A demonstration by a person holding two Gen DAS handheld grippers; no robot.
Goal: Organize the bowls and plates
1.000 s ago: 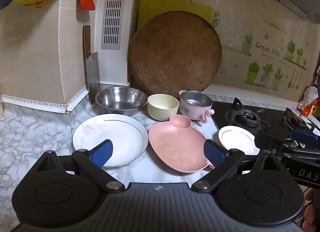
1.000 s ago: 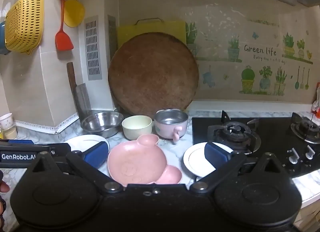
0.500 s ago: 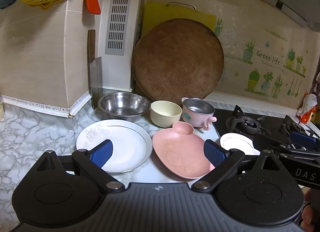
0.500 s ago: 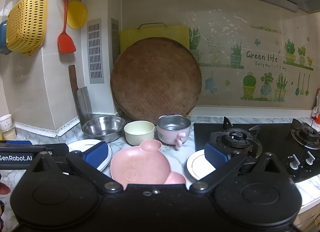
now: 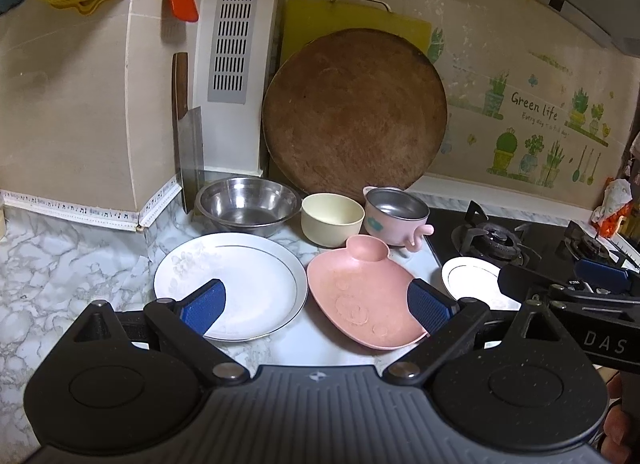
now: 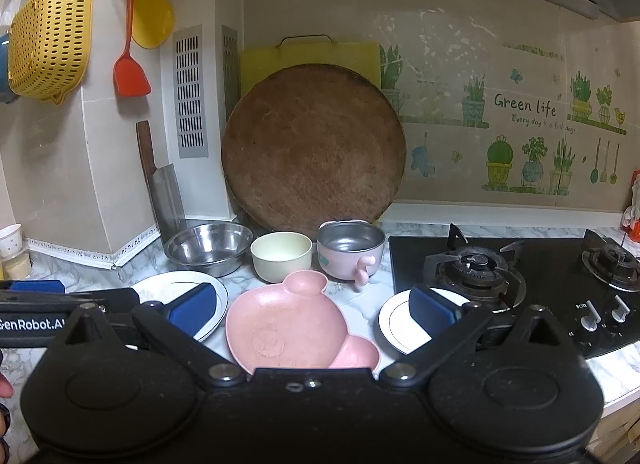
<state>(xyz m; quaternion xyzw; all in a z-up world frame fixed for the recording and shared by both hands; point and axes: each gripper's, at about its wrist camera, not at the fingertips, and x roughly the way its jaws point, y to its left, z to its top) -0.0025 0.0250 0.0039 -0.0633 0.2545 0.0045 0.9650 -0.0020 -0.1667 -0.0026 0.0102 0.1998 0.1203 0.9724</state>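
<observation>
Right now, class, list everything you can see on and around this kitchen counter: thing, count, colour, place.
Large plate: 1, white, counter front left.
Bear-shaped plate: 1, pink, front centre.
Small plate: 1, white, front right, at the stove's edge.
Steel bowl: 1, silver, back left.
Cream bowl: 1, pale yellow, back centre.
Handled bowl: 1, pink, steel inside, back right.
Round board: 1, brown, leaning on the wall.
Cleaver: 1, upright against the corner.
Colander: 1, yellow, hanging.
Spatula: 1, orange, hanging.
Gas stove: 1, black, right.
Left gripper: open.
Right gripper: open.
</observation>
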